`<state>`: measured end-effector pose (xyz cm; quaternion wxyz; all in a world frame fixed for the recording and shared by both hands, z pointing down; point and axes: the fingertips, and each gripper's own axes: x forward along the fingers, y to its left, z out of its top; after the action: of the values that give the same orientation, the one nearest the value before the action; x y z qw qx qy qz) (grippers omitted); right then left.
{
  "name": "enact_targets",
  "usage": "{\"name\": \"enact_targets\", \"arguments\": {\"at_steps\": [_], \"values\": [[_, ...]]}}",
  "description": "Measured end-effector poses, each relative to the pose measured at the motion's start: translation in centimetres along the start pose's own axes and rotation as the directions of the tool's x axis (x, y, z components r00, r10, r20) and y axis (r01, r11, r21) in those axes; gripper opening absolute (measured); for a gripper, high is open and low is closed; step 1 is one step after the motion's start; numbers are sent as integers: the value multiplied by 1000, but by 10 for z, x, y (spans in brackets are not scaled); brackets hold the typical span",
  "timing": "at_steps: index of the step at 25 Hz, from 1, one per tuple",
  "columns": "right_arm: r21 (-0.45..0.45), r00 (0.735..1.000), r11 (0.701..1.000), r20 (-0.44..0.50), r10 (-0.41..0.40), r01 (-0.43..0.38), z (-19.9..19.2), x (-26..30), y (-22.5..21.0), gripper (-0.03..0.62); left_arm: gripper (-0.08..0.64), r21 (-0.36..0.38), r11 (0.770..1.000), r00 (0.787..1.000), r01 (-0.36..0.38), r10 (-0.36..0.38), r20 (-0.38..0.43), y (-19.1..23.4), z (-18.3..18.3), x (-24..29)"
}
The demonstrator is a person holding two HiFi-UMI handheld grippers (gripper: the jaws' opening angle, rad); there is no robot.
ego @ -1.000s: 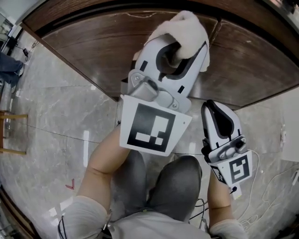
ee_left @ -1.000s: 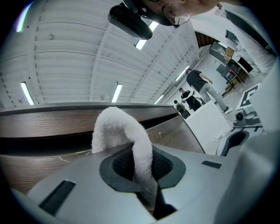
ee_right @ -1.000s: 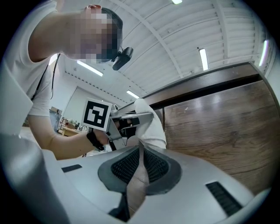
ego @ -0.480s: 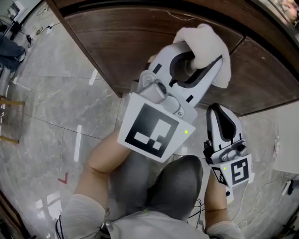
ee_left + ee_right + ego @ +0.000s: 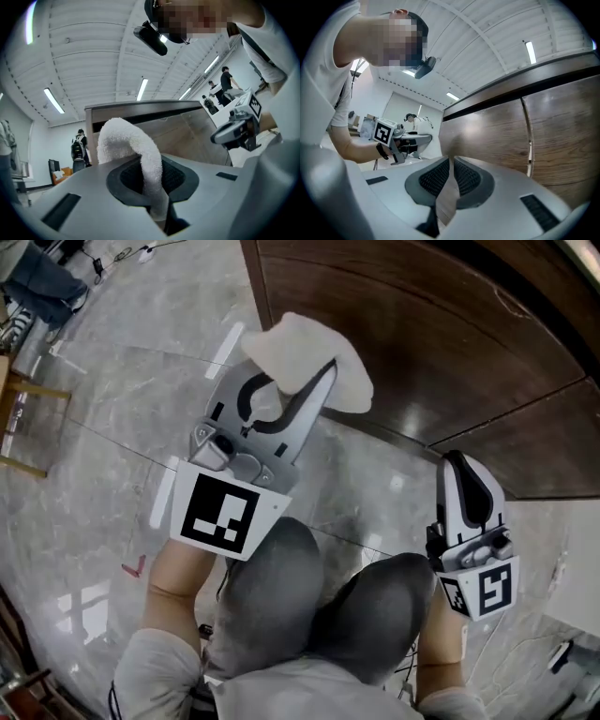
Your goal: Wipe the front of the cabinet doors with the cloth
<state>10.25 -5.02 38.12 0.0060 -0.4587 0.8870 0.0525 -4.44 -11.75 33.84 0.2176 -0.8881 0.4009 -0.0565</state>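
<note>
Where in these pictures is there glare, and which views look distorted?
Head view: bright light streaks glare on the floor. Left gripper view: fisheye, dark corners, cloth sharp. Right gripper view: same fisheye, cabinet door edges curve.

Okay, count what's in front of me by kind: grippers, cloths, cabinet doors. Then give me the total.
Grippers: 2, left gripper and right gripper
White cloth: 1
Cabinet doors: 2, left door and right door
Total: 5
</note>
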Motion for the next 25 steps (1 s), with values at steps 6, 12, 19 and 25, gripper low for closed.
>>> {"name": "enact_targets", "arguments": {"at_steps": [6,12,19,25], "values": [[4,1000,1000,-12,12,-12,-11,22,18,52,60,-7,989,983,-145,143,-113,64,-61,-35],[1,999,1000,-40,7,-7,-19,37,28,52,60,-21,986,980,-166,163,-115,93,-85,-31],[-4,998,1000,-59,-23,23,-22,34,28,52,60,-50,986,985,-160,156,-68,93,-89,1],[-10,997,999,-67,-42,42,-24,25,23,52,60,-31,988,988,-151,150,-33,88,-80,14]]}}
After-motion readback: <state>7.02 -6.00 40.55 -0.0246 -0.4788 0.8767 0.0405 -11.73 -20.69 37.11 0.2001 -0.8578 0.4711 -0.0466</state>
